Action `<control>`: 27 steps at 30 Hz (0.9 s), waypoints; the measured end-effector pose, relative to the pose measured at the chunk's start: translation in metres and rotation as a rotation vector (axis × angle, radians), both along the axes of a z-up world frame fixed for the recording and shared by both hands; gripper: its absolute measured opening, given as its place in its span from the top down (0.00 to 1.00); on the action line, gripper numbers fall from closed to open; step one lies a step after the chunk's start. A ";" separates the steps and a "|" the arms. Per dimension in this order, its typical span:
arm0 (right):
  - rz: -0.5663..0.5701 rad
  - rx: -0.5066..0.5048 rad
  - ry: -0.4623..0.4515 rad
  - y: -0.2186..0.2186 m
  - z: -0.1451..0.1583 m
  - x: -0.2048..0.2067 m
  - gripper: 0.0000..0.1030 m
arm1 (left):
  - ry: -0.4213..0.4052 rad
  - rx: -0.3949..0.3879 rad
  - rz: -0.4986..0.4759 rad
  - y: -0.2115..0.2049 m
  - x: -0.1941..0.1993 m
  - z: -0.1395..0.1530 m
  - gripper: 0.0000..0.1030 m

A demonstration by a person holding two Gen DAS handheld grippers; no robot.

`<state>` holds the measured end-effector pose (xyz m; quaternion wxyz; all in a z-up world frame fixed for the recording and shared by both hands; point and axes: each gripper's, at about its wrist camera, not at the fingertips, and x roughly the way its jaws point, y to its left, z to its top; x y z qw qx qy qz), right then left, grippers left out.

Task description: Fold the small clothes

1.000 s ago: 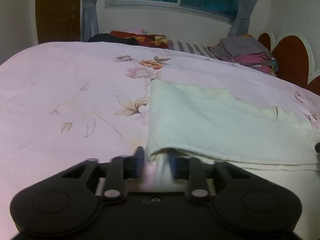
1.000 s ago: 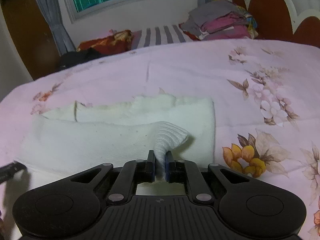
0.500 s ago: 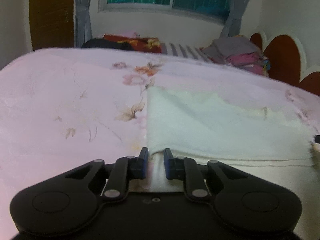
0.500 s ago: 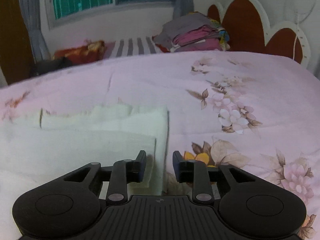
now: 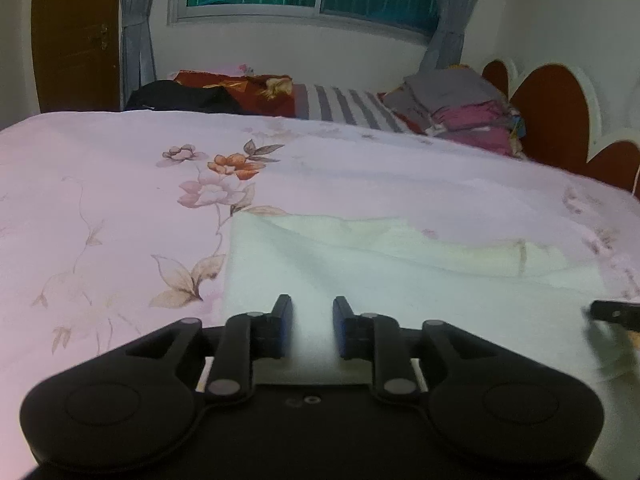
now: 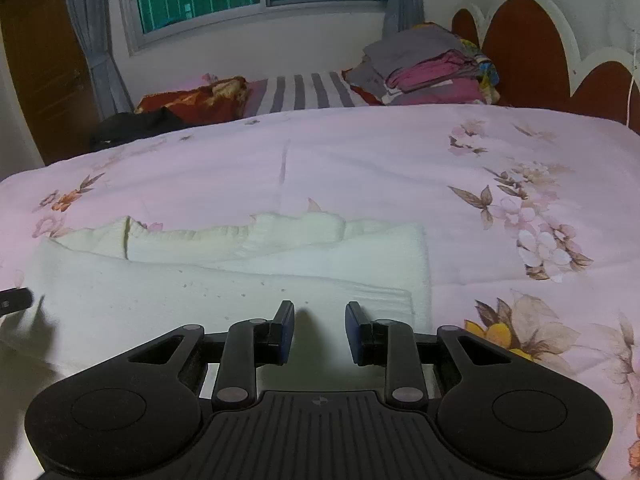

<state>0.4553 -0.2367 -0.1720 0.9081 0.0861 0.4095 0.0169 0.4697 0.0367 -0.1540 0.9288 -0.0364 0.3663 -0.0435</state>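
Note:
A cream garment (image 5: 400,280) lies folded into a long band on the pink floral bed sheet (image 5: 120,200). Its rumpled far edge (image 6: 240,236) shows behind the smooth top layer. My left gripper (image 5: 313,304) hovers over the garment's left part. Its jaws are opening and nothing is pinched between them. My right gripper (image 6: 320,308) stands open over the garment's right end (image 6: 416,280), with only the cloth surface below the gap. Each view catches a dark tip of the other gripper: the right gripper's (image 5: 612,312), the left gripper's (image 6: 16,302).
A stack of folded clothes (image 6: 432,68) sits at the far side by the red headboard (image 6: 528,48). Beside it lie a striped pillow (image 6: 308,92), a red floral cloth (image 6: 192,100) and a black item (image 6: 136,124). Bare sheet with flower prints (image 6: 540,236) spreads right of the garment.
The right gripper let go of the raised cloth corner and opened; that corner now lies flat. The left gripper released the garment's near edge, widened and shifted right over the cloth.

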 end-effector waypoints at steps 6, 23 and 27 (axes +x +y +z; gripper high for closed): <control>-0.009 -0.076 0.026 -0.006 -0.021 0.012 0.73 | 0.044 -0.001 0.044 0.017 0.010 -0.010 0.75; 0.007 -0.023 0.013 -0.002 -0.006 -0.019 0.45 | 0.043 -0.005 -0.039 -0.010 -0.026 0.006 0.72; 0.028 -0.069 0.014 0.001 -0.016 -0.029 0.45 | 0.039 0.039 -0.049 -0.018 -0.033 -0.006 0.71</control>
